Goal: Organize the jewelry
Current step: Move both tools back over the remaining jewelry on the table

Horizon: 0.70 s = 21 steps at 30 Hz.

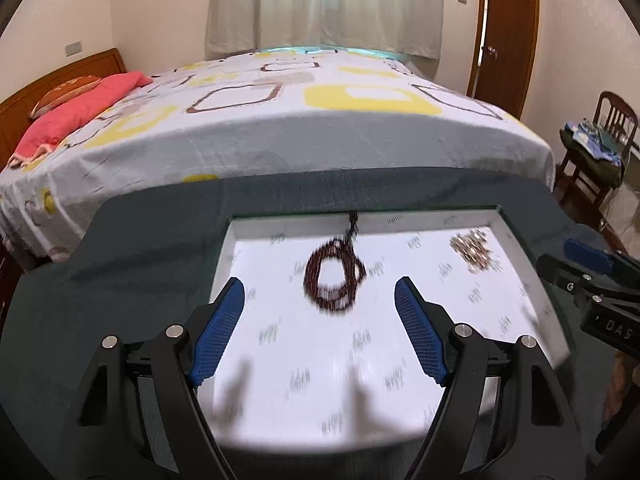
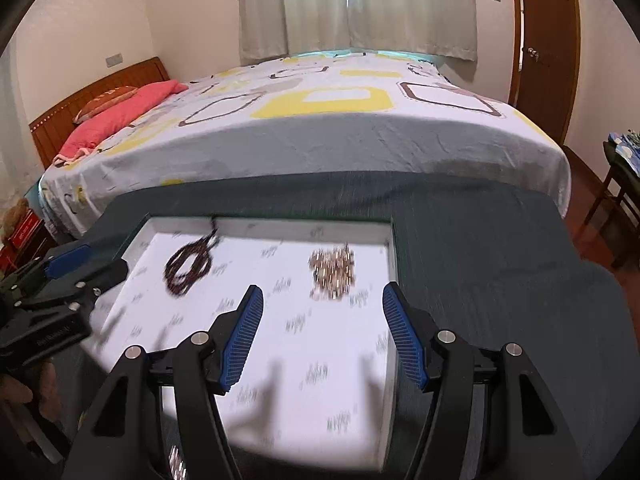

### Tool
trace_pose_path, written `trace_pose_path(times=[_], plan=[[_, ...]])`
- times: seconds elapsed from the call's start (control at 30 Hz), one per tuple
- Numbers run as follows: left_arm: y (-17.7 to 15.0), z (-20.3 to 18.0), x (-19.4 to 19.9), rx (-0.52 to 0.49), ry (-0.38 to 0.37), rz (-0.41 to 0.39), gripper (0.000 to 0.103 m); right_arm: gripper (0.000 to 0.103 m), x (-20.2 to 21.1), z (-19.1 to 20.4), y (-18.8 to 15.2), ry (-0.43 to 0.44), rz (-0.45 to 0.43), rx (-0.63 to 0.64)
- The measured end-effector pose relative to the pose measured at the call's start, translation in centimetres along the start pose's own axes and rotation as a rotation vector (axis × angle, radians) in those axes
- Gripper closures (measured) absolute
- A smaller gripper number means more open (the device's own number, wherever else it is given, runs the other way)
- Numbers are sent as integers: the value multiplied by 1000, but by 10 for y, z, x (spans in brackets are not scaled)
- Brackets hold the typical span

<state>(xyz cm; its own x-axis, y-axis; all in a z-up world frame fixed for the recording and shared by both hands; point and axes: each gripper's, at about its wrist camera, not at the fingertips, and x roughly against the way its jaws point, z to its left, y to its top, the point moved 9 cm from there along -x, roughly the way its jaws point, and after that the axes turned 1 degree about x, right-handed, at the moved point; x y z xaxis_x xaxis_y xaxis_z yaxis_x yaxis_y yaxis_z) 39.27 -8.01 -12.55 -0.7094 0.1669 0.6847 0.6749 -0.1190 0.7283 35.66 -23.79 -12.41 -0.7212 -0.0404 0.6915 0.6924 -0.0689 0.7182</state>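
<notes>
A white tray (image 1: 296, 222) with a speckled liner lies on a dark grey-green cloth. Coiled in its far left part is a dark red-brown bead necklace (image 1: 334, 276), one end draped over the far wall. A gold sparkly jewelry piece (image 1: 474, 250) rests in the far right part. My left gripper (image 1: 319, 284) hangs open over the tray, short of the beads, with nothing between its blue pads. My right gripper (image 2: 323, 288) is also open and empty, just short of the gold piece (image 2: 334, 274). The beads (image 2: 188, 264) lie to its left. Both views are motion-blurred.
Beyond the cloth-covered surface (image 1: 152, 240) stands a bed (image 1: 280, 120) with a patterned sheet and a pink blanket (image 1: 80, 108). A wooden chair (image 1: 600, 148) piled with clothes stands at the right, near a brown door (image 1: 508, 20). Something small and shiny (image 2: 176, 460) shows at the bottom edge of the right wrist view.
</notes>
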Motion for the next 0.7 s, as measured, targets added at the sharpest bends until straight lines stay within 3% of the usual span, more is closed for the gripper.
trace_pose_path(times=[0.4,0.7], plan=[[-88,-1,89,25,6,34,27,42,80,10,-99,-14,23,-1],[-160,-9,125,37,32,100,27,42,111,13,-160,-12,64,3]])
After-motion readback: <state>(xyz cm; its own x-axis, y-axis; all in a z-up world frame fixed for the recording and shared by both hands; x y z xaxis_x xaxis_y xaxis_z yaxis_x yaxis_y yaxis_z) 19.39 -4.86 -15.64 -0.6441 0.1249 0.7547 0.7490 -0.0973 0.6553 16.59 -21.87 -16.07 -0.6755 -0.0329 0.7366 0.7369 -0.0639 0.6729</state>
